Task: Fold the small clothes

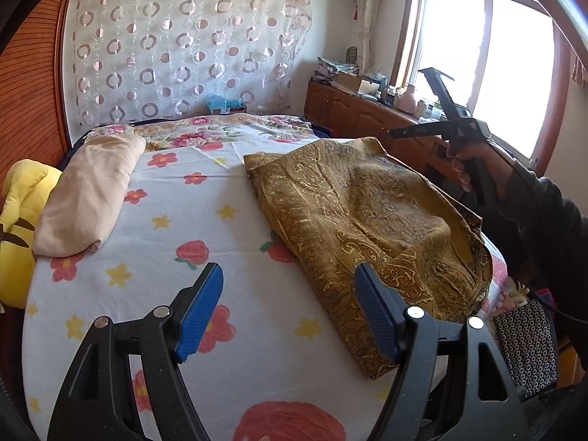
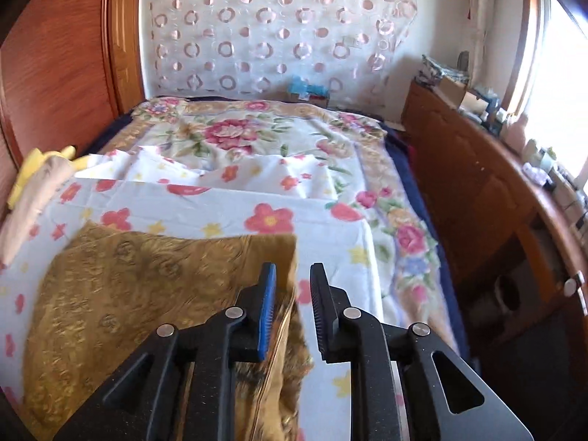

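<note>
A golden-brown paisley garment (image 1: 371, 220) lies on the flowered white sheet (image 1: 176, 198) of the bed, partly folded, with a rumpled near right edge. It also shows in the right wrist view (image 2: 147, 286). My left gripper (image 1: 290, 312) is open and empty, low over the sheet at the garment's near left edge. My right gripper (image 2: 292, 305) is open with a narrow gap, above the garment's right edge; nothing is clamped. In the left wrist view the right gripper (image 1: 433, 110) is held up in the air to the right of the bed.
A folded beige garment (image 1: 88, 198) lies at the bed's left side beside a yellow plush toy (image 1: 18, 228). A wooden wardrobe (image 2: 62, 73) stands left; a cluttered wooden cabinet (image 2: 496, 191) runs along the right under the window. A dotted bag (image 1: 525, 345) sits near right.
</note>
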### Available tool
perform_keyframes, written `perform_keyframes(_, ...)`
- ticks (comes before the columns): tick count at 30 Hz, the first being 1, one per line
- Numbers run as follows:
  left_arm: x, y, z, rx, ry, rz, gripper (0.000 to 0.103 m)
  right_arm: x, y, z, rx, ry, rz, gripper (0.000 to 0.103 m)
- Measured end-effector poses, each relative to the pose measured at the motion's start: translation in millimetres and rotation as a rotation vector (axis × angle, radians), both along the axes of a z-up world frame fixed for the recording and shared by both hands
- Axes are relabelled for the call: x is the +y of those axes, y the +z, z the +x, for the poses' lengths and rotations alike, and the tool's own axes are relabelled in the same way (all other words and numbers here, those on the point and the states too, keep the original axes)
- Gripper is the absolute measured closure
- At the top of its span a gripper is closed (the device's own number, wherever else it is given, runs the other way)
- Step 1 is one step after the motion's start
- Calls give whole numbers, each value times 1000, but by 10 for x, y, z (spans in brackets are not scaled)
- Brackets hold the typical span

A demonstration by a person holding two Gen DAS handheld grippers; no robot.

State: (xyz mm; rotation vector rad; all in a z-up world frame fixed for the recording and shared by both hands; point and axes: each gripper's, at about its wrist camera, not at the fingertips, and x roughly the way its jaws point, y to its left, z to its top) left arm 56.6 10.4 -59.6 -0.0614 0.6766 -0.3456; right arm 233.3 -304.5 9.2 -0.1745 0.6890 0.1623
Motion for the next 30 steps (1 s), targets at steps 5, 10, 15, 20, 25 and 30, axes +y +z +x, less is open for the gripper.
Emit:
perform_keyframes(5, -157, -67, -48, 23, -46, 3, 28, -110, -6, -585, -22, 91, 50, 83)
perform_keyframes(10, -308, -174, -130, 59, -99, 20, 28, -257, -231, -1439, -10, 161, 75, 83)
perform_keyframes(15, -382, -248, -156, 95, -133, 13, 38, -466, -364, -1803, 13, 151, 96, 82)
perform_keyframes(20, -455, -385, -118, 155, -162, 0, 62, -551, -358, -2008, 24, 135, 120, 81)
perform_keyframes(25, -555, -441, -143, 179, -184, 30, 75, -503, -392, -2119, 42, 128, 107, 81)
perform_keyframes(30, -586, -328, -268, 127, -189, 65, 96, -487, -412, -2064, 71, 129, 103, 81)
